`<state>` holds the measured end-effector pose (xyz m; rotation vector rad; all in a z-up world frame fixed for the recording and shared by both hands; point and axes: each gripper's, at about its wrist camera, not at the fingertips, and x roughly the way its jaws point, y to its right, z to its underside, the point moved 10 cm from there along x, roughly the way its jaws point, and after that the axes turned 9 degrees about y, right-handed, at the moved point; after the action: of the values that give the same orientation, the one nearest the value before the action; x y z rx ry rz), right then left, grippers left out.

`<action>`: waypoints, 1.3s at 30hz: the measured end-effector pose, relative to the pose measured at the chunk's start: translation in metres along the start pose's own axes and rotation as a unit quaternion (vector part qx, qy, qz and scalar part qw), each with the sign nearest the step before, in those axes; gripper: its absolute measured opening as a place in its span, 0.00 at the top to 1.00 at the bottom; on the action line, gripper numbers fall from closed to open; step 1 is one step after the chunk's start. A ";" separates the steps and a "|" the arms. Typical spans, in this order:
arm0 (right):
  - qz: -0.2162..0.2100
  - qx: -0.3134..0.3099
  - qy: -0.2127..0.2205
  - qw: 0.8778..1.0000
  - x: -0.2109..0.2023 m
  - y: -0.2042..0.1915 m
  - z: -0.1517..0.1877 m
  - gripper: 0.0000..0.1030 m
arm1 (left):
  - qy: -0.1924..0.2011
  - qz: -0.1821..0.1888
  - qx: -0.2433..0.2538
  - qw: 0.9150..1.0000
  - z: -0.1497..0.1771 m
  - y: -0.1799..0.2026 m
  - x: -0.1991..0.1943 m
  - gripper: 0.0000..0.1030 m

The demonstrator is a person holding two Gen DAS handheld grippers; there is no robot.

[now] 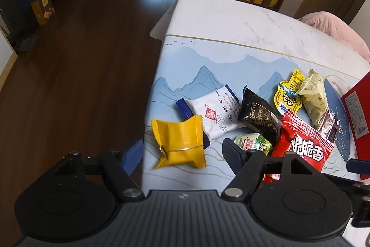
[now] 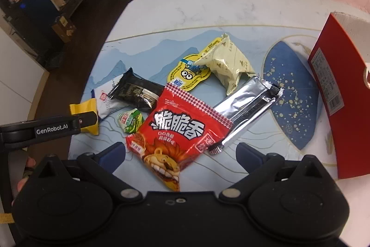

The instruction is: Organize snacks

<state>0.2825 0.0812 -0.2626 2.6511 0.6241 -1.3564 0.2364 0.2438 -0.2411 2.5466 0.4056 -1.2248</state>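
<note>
On the table (image 2: pixel 231 4), the snacks lie clustered beside a red box (image 2: pixel 335 89) (cut off at the frame edge). The left gripper (image 1: pixel 182 152) and right gripper (image 2: pixel 182 154) gape wide, empty; the red packet (image 2: pixel 182 131) half hides a silver bar (image 2: pixel 249 103).

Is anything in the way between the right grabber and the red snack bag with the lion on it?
Nothing visible is. The right gripper is open, and the red snack bag lies on top of the pile, its lower corner already between the fingers. The silver wrapper only touches the bag's right side.
</note>
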 end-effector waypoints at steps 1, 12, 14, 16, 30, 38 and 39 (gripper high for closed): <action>0.004 0.003 -0.003 1.000 0.004 0.000 -0.001 0.01 | -0.002 -0.001 0.000 1.000 -0.001 -0.001 0.003 0.27; 0.052 0.054 -0.038 0.996 0.038 0.000 -0.007 0.01 | -0.017 -0.003 -0.004 1.000 -0.003 -0.006 0.017 0.27; 0.071 0.059 -0.039 0.995 0.042 0.002 -0.007 0.01 | -0.018 -0.004 -0.008 1.000 -0.003 -0.007 0.019 0.27; 0.091 0.069 -0.039 0.993 0.046 0.005 -0.007 0.01 | -0.019 -0.005 -0.012 1.000 -0.003 -0.008 0.020 0.28; 0.146 0.091 -0.067 0.983 0.059 0.002 0.000 0.02 | -0.020 0.005 -0.028 0.999 -0.001 -0.004 0.020 0.41; 0.123 0.100 -0.085 0.984 0.052 0.004 0.017 0.20 | -0.019 0.019 -0.037 0.999 -0.001 -0.001 0.019 0.54; 0.121 0.100 -0.086 0.984 0.050 0.006 0.018 0.21 | -0.018 0.020 -0.038 0.999 0.000 -0.002 0.019 0.55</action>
<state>0.2973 0.0867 -0.3141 2.6090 0.1462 -1.6233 0.2476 0.2477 -0.2563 2.4528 0.3838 -1.2167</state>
